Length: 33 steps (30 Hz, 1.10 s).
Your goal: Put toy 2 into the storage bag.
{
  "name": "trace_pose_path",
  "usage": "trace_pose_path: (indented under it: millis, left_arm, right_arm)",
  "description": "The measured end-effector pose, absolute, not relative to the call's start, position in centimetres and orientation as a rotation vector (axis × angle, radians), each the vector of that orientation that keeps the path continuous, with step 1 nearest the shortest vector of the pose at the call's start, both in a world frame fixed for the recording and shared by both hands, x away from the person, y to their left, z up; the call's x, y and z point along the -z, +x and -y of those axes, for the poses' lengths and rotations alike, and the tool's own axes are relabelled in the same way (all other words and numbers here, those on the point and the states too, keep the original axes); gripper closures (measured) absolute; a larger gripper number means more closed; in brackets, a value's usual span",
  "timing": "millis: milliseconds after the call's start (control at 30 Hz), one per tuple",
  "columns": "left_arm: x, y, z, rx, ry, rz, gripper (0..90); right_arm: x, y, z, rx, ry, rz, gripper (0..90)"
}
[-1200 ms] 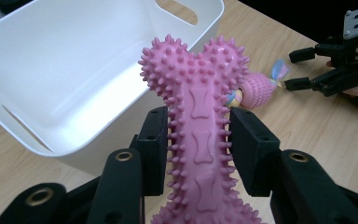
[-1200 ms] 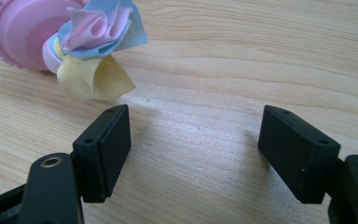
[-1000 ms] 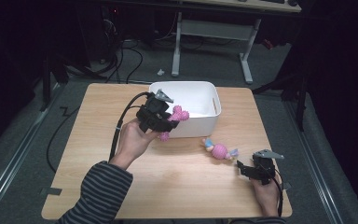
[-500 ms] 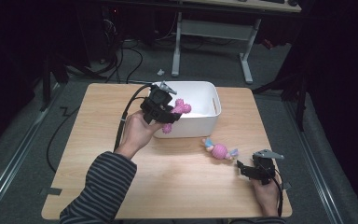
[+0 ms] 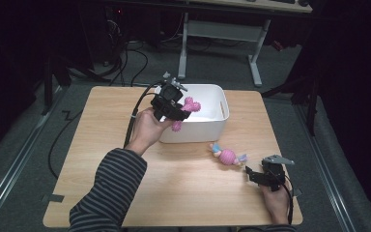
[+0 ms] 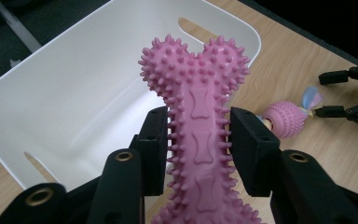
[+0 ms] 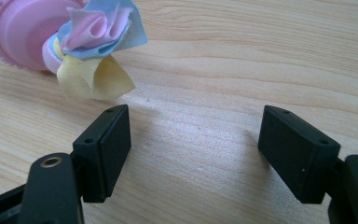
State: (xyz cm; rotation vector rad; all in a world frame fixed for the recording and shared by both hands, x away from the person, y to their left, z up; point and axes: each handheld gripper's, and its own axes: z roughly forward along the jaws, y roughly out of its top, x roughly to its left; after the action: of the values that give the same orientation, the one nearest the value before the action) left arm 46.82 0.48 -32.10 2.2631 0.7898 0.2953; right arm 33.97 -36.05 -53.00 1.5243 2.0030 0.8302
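The wooden tabletop [image 5: 101, 121] fills the middle of the high view, and the white bin [image 5: 211, 108] sits toward its upper centre. Over the last second the left tongs [image 5: 179, 112] have carried the pink spiky bone toy [image 5: 190, 106] up and to the right in the frame, from in front of the bin's near wall to above its left rim. In the left gripper view the tongs are pinching the bone [image 6: 200, 126] by its narrow waist, one knobbed end pointing over the open bin [image 6: 65, 93], which looks bare inside as far as I can see. That shift suggests the drop is close: the toy seems to need only a little more travel inward before release.

At the lower right the right tongs [image 5: 261, 175] have kept still, resting near the tabletop edge with jaws spread and nothing between them. Just up and left of them lies the small pink ball toy with cloth tails [image 5: 228, 156]; the right gripper view shows its frills [image 7: 93, 46] just beyond the open jaws, probably next.
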Motion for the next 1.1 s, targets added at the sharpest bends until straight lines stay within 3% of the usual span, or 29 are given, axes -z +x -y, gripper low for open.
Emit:
trace_pose_path:
  millis: [1100]
  left_arm:
    - [35.3,52.3,0.2,-0.299,2.176,-0.942,59.1]
  right_arm:
    - [53.0,33.9,36.0,-0.831,1.528,-2.000,25.7]
